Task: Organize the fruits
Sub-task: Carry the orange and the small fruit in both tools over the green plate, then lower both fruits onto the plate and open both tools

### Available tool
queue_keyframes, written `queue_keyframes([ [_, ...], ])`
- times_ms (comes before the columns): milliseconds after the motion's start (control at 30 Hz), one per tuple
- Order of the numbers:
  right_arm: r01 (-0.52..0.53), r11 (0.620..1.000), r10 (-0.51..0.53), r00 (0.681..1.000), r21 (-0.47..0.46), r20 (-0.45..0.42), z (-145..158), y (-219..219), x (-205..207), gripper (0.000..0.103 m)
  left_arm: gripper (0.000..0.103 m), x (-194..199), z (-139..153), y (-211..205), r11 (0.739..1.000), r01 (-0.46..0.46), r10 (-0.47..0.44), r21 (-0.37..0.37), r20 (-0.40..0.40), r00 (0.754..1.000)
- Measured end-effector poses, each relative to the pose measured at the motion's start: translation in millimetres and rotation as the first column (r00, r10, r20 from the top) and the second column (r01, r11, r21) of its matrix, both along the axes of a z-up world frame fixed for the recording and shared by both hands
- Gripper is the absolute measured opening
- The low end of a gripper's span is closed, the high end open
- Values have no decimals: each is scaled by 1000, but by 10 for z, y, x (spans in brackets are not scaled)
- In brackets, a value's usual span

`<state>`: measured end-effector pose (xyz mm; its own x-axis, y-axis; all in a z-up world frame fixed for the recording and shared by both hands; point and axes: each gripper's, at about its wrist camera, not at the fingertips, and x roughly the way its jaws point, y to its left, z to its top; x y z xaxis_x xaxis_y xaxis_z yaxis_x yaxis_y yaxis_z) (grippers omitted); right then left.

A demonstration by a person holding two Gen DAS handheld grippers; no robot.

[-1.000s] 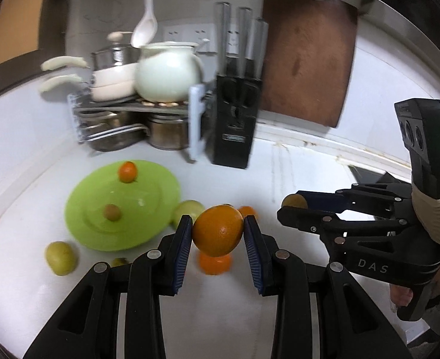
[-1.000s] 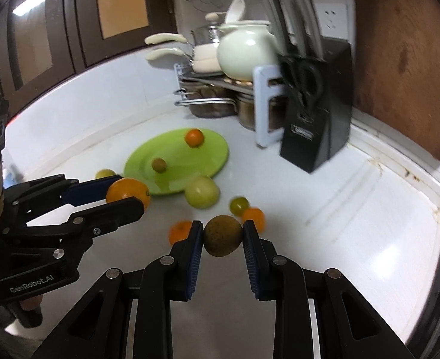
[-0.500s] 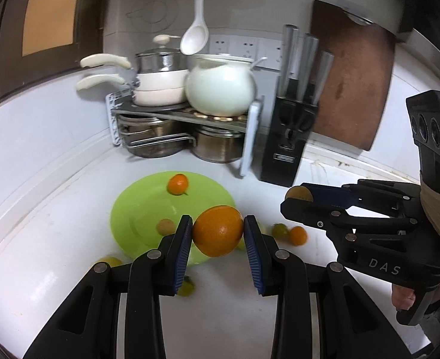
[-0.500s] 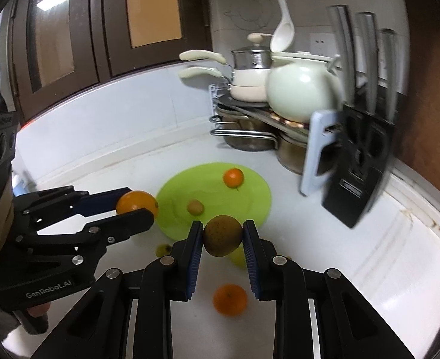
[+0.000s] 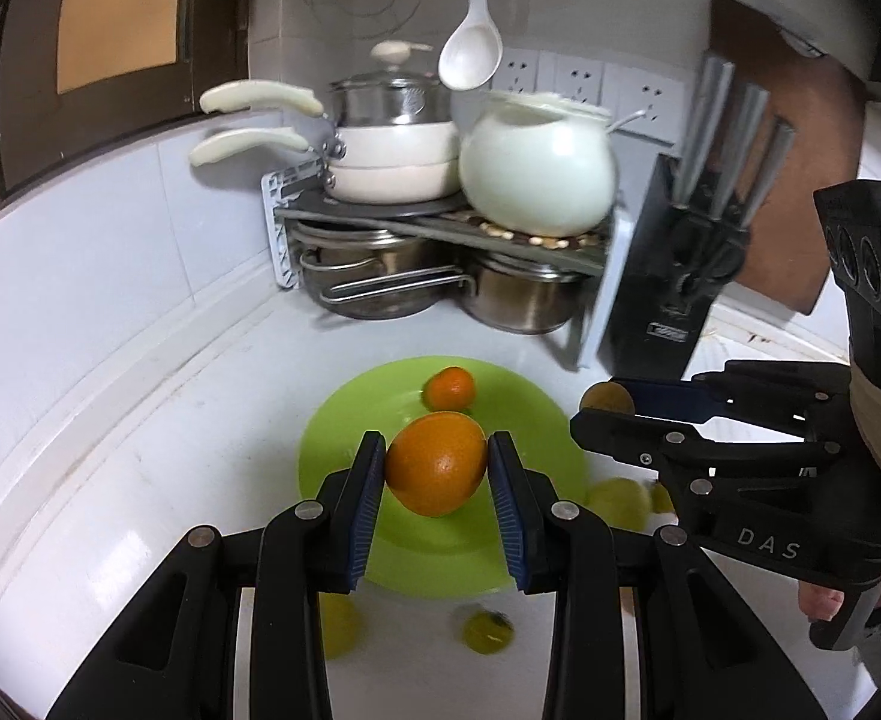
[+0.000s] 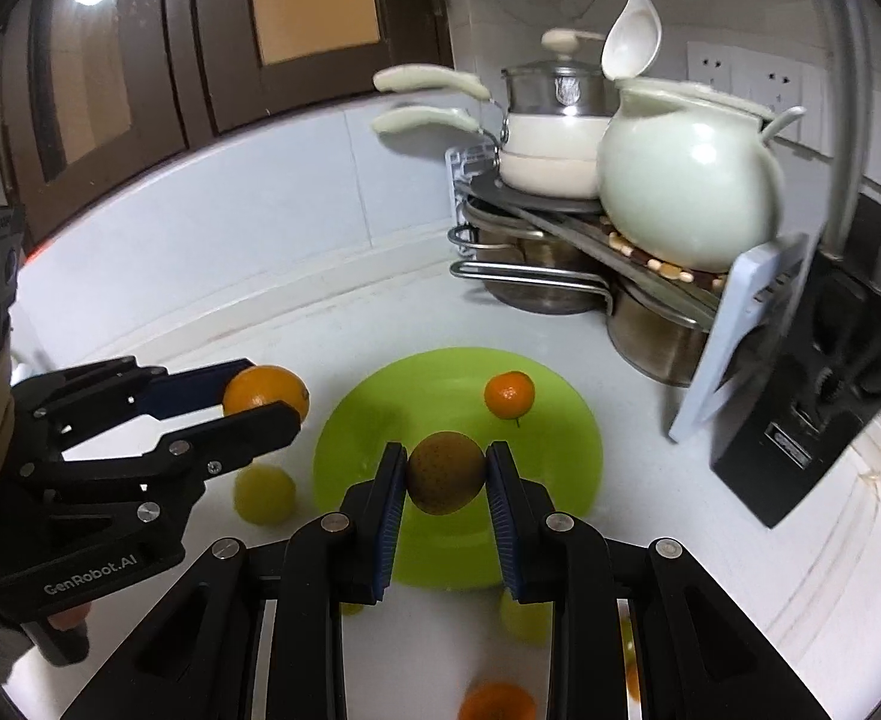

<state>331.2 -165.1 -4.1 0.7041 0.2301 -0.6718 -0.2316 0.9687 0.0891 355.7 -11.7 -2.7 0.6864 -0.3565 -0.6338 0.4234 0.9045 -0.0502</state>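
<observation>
My left gripper (image 5: 437, 468) is shut on a large orange (image 5: 435, 461) and holds it above the green plate (image 5: 344, 450). My right gripper (image 6: 446, 474) is shut on a brown kiwi-like fruit (image 6: 445, 471) above the same plate (image 6: 548, 456). A small tangerine (image 5: 451, 387) lies on the plate's far side; it also shows in the right wrist view (image 6: 509, 394). Each gripper shows in the other's view: the right one (image 5: 605, 402), the left one (image 6: 266, 399). Yellow-green fruits (image 6: 263, 492) (image 5: 617, 498) lie on the counter beside the plate.
A pot rack (image 5: 434, 228) with pans and a white teapot (image 5: 536, 171) stands behind the plate. A black knife block (image 5: 680, 276) and a brown cutting board (image 5: 800, 138) are at the right. Another orange (image 6: 494, 702) and small fruit (image 5: 485, 630) lie near the front.
Both grippers, still holding their fruit, have risen and moved forward and left, so they now hang over the green plate instead of over the loose fruit on the counter.
</observation>
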Motion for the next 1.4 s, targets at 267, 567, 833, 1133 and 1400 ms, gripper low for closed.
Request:
queue_keyframes([
  [267,-19,1000,18,995,-10,-99,-260,-16,443,28,35,432,-279,-6,999,-9,12,36,-92,996],
  [567,-21,1000,21,982,0,-187,-537,-45,774,28,35,798,-577,-49,998,-16,25,53,-183,983],
  [833,-15,1000,13,972,-4,-235,-677,-80,877,28,35,935,-747,-107,998,-3,18,66,-228,974],
  [1133,-15,1000,14,966,-5,-258,-756,-77,944,28,35,979,-838,-136,997,6,15,82,-248,969],
  [1400,-7,1000,6,962,1,-272,-812,-78,1004,29,36,993,-853,-147,996,4,18,86,-256,966],
])
